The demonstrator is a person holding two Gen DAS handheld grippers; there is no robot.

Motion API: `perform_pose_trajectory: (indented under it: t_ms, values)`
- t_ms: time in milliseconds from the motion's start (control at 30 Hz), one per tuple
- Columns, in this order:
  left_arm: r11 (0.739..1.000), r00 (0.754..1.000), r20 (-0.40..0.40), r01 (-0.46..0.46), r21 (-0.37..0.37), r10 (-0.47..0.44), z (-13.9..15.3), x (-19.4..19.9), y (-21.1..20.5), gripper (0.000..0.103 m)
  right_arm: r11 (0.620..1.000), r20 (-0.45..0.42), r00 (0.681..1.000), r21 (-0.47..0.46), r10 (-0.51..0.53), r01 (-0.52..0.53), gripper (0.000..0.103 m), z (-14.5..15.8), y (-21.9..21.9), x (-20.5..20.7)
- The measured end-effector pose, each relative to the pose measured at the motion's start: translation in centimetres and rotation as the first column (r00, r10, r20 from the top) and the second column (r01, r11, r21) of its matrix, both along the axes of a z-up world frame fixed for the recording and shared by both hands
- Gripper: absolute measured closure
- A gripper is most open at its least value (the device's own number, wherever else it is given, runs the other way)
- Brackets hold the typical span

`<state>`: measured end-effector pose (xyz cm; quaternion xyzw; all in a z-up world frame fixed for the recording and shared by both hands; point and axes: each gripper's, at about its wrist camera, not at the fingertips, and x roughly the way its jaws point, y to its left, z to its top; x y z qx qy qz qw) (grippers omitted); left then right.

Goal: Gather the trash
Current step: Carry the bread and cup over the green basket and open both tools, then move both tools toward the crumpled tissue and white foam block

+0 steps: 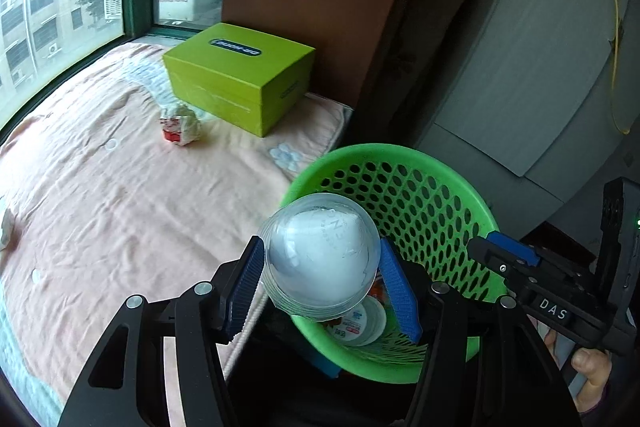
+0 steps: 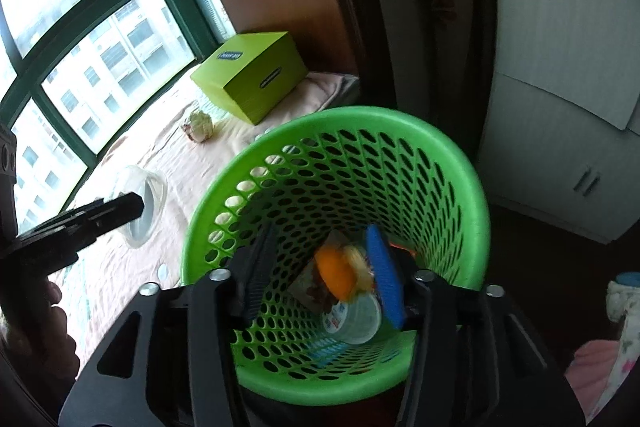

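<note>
My left gripper [image 1: 322,243] is shut on a clear domed plastic cup [image 1: 320,259] with white inside, held at the near rim of the green mesh basket [image 1: 400,153]. From the right wrist view the same cup [image 2: 146,199] hangs over the bed, left of the basket [image 2: 360,117]. My right gripper [image 2: 320,231] stands open over the basket's mouth; a blurred orange and yellow scrap [image 2: 338,273] is between its jaws, clear of the left pad. A small tub with a printed label [image 2: 356,319] and wrappers lie at the bottom. A crumpled red and white wrapper [image 1: 182,125] lies on the bed.
A lime green box [image 1: 240,75] stands on the pink bedcover [image 1: 100,207] by the window. Another pale crumpled scrap [image 1: 6,227] shows at the bed's left edge. Grey cupboard doors [image 2: 560,107] stand behind the basket. The right gripper [image 1: 508,253] shows at the right.
</note>
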<state>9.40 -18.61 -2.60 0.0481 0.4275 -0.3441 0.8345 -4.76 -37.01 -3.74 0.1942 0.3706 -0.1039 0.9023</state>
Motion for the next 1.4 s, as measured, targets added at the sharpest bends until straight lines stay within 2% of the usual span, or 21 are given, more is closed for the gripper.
perform_pose_trajectory:
  t_ms: [233,400,667,767,833,900,1133,1300,1400]
  values:
    - [0.999,0.999,-0.003,0.037,0.009,-0.037,-0.2,-0.6,-1.6,0.046,1.000,0.016,1.000,0.004,-0.017,0.017,0.050,0.3,-0.7,-0.7]
    - [0.998,0.998,-0.009,0.055,0.013,-0.055,-0.5,-1.0,-2.4,0.046,1.000,0.027,0.999,0.004,-0.027,0.027,0.041,0.5,-1.0,-1.0]
    - [0.997,0.997,-0.032,0.077,-0.005,-0.077,-1.0,-1.0,-3.2,0.046,0.999,0.041,0.999,0.003,-0.032,0.032,0.032,0.9,-1.2,-1.2]
    - [0.996,0.996,-0.029,0.090,-0.011,-0.090,-1.0,-1.2,-3.4,0.043,0.999,0.041,0.999,0.004,-0.033,0.033,0.031,0.8,-1.2,-1.1]
    - [0.996,0.996,-0.025,0.088,-0.013,-0.089,-1.0,-1.3,-3.3,0.034,1.000,0.040,0.999,0.004,-0.031,0.031,0.030,0.7,-1.2,-1.1]
    - [0.996,0.996,-0.029,0.088,-0.021,-0.089,-1.0,-1.3,-3.1,0.033,1.000,0.040,0.999,0.005,-0.029,0.029,0.030,0.8,-1.1,-1.0]
    - [0.999,0.999,-0.023,0.041,-0.010,-0.041,-0.9,-1.0,-1.1,0.033,1.000,0.038,0.999,0.004,-0.004,0.004,0.026,0.8,-0.3,-0.1]
    - [1.000,1.000,-0.015,-0.025,0.004,0.025,-0.7,-0.1,1.7,0.033,0.999,0.039,0.998,0.014,0.041,-0.042,0.025,0.9,1.0,1.4]
    - [0.997,0.997,-0.005,-0.083,0.011,0.083,-0.5,0.5,3.7,0.025,0.997,0.040,0.996,0.015,0.080,-0.080,0.025,1.1,2.3,2.8]
